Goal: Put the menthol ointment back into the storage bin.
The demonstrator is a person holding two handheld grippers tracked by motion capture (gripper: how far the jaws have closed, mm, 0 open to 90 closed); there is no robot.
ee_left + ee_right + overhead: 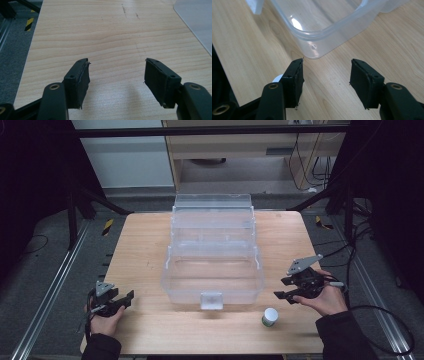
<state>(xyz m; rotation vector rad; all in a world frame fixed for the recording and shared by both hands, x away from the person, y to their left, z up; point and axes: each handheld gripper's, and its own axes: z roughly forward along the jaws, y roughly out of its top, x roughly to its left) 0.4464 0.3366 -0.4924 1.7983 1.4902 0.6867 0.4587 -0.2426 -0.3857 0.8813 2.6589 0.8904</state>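
I see the clear plastic box (212,265) standing open at the middle of the worktop (145,250). My right tool (286,287) sits just right of the box's near corner, jaws spread wide and empty. A small white-lidded jar (270,316) stands near the box's front right, just below that tool. My left tool (131,299) rests left of the box, jaws wide, gripping nothing.

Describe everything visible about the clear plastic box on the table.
The clear plastic box is a see-through container standing open in the middle of the wooden table. Its raised lid stands at the far side, and tiered trays step back above a deep, rounded-cornered base that looks empty. A translucent latch tab hangs at its front wall. It rests flat on the wood; nothing else touches it.
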